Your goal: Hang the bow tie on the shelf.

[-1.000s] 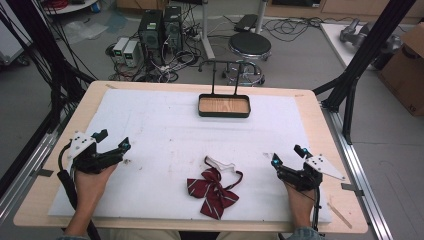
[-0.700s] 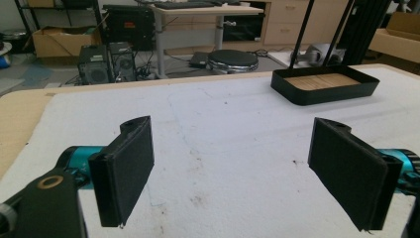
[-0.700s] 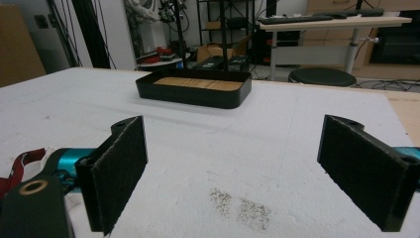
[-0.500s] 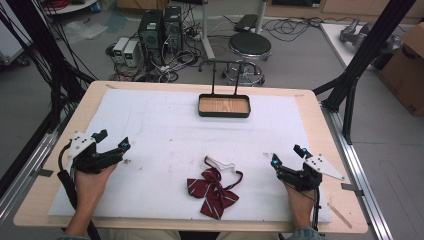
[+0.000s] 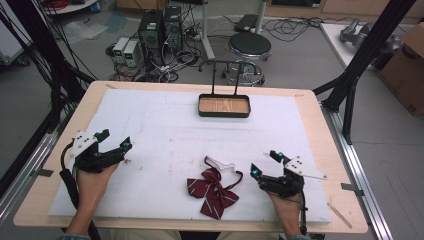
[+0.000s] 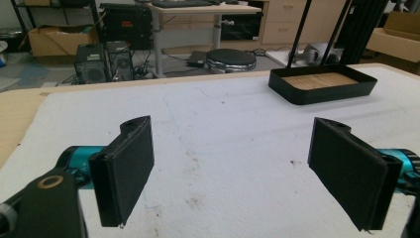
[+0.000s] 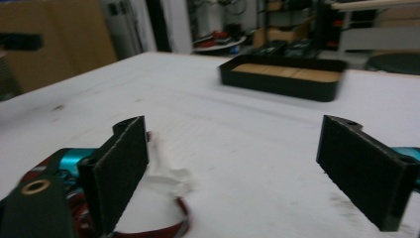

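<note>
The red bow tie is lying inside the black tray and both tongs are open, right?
Not quite. The red bow tie lies on the white mat, near the right tongs, not in the black tray at the far side. The high view shows it. Both tongs, left too, are open.

Wooden table [image 5: 310,107] – white mat [image 5: 165,130] on top; black tray [image 5: 224,113], dark-red bow tie [image 5: 212,192] on mat.

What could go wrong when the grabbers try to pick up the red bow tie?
The bow tie is floppy and lies flat on the white mat, so the open right gripper might pinch only its thin strap and let the rest dangle. The jaws might also snag the soft mat. The tray sits far off, so the bow tie could slip on the way.
</note>
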Available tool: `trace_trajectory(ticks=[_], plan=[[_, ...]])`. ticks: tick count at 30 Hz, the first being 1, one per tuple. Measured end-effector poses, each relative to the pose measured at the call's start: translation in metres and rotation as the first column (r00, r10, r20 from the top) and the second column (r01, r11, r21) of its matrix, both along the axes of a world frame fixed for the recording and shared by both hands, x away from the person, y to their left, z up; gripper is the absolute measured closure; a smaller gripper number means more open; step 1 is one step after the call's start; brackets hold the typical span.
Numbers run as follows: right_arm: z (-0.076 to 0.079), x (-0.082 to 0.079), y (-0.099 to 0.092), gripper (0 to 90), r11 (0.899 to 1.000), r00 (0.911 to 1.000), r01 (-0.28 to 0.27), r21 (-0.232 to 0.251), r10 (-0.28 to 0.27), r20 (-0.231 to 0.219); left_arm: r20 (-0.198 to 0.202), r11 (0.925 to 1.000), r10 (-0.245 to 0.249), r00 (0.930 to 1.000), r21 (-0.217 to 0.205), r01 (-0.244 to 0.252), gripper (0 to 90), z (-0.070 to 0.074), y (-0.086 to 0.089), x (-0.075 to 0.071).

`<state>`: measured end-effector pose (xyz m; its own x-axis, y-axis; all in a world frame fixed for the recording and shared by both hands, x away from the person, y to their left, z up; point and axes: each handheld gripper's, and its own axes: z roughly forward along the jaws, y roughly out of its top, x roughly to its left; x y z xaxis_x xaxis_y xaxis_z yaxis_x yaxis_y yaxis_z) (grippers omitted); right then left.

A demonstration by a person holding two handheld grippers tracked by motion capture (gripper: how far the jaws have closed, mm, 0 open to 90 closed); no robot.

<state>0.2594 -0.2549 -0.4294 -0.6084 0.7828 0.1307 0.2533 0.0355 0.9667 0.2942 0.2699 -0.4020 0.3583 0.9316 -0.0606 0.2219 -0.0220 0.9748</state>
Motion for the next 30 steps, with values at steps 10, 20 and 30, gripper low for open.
trace_trajectory(ticks=[10, 20, 30], plan=[[-0.005, 0.002, 0.056, 23.5, 0.975, 0.9757, -0.198, -0.102, 0.186, -0.117, 0.005, 1.0000, -0.002, 1.0000, 0.000, 0.002, 18.3, 0.001, 0.000, -0.001], [-0.012, -0.003, 0.090, 36.1, 0.931, 0.9567, -0.266, -0.251, 0.223, -0.188, 0.008, 1.0000, -0.002, 1.0000, -0.002, 0.002, 18.3, 0.002, 0.000, -0.001], [-0.017, -0.001, 0.105, 52.5, 0.887, 0.9414, -0.297, -0.353, 0.210, -0.264, 0.004, 1.0000, -0.004, 1.0000, 0.005, 0.004, 18.4, 0.001, 0.000, -0.001]])
